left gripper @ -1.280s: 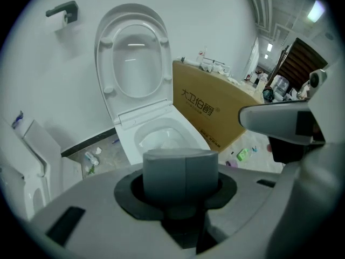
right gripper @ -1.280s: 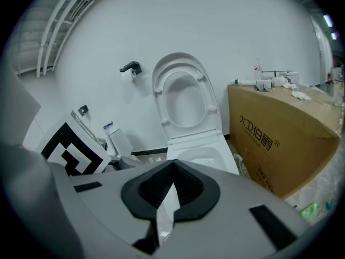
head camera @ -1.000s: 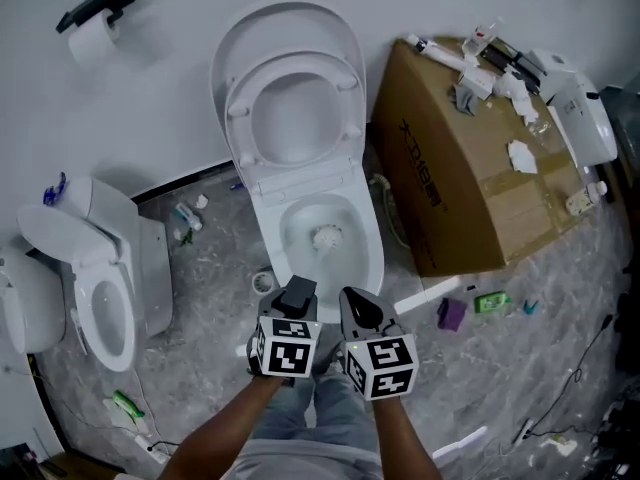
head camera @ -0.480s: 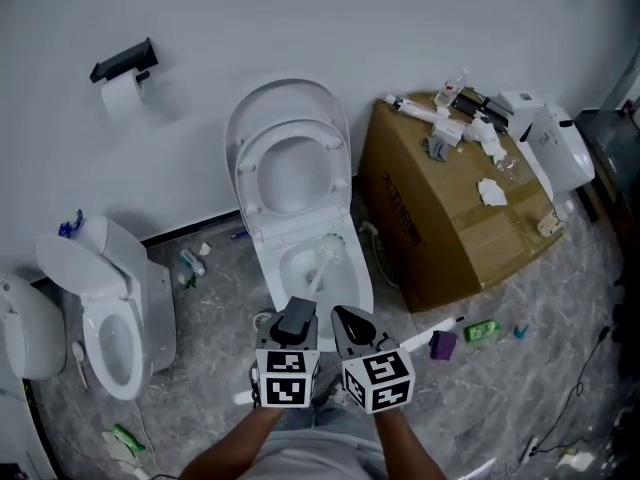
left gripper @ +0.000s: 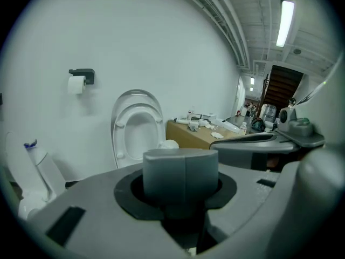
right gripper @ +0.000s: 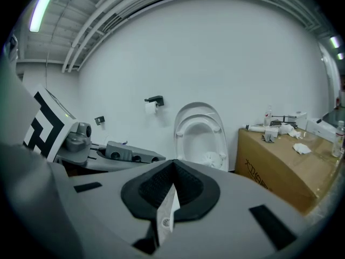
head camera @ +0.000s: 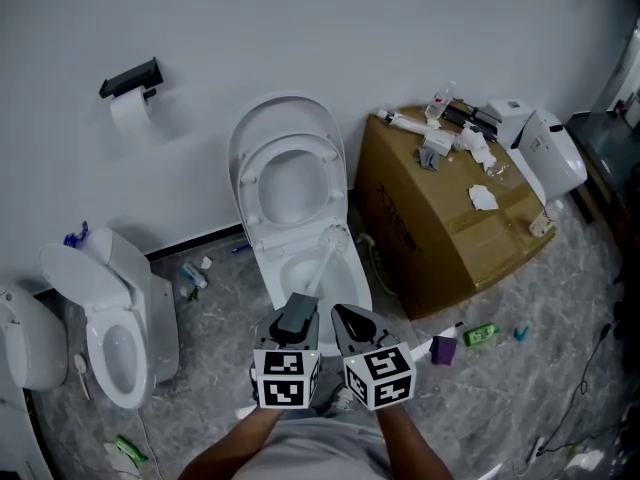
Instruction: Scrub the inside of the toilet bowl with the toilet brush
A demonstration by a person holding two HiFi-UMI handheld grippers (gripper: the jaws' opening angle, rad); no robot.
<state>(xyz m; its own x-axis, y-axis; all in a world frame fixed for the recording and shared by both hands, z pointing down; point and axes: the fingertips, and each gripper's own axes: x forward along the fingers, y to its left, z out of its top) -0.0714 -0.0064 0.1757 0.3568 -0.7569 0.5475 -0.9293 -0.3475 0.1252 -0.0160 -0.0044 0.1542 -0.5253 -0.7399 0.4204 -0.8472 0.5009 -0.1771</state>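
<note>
Since a second ago the brush (head camera: 325, 258) has come up: its head was low in the middle of the toilet bowl (head camera: 268, 270) and now sits high by the back rim, just under the raised seat (head camera: 290, 180). Both tongs have dropped lower in the head view.

My right tongs (right gripper: 170, 198) are clamped on the flat white end of the brush handle, which stands on edge between the black pads. From above, the handle runs up and away from the tongs into the bowl. My left tongs (left gripper: 180, 174) are pressed together, grey tips meeting at a seam, with nothing that I can see between them. They hover just beside the right tongs (head camera: 352, 320), in front of the bowl; from the left gripper view the brush head shows just over the tips.

Seat and lid lean against the white wall. Right of the bowl stands a cardboard box (head camera: 440, 218) with clutter on top. Left of it are a second toilet (head camera: 110, 338) and a paper roll (head camera: 128, 111) on the wall. Small litter lies on the floor (head camera: 500, 378).
</note>
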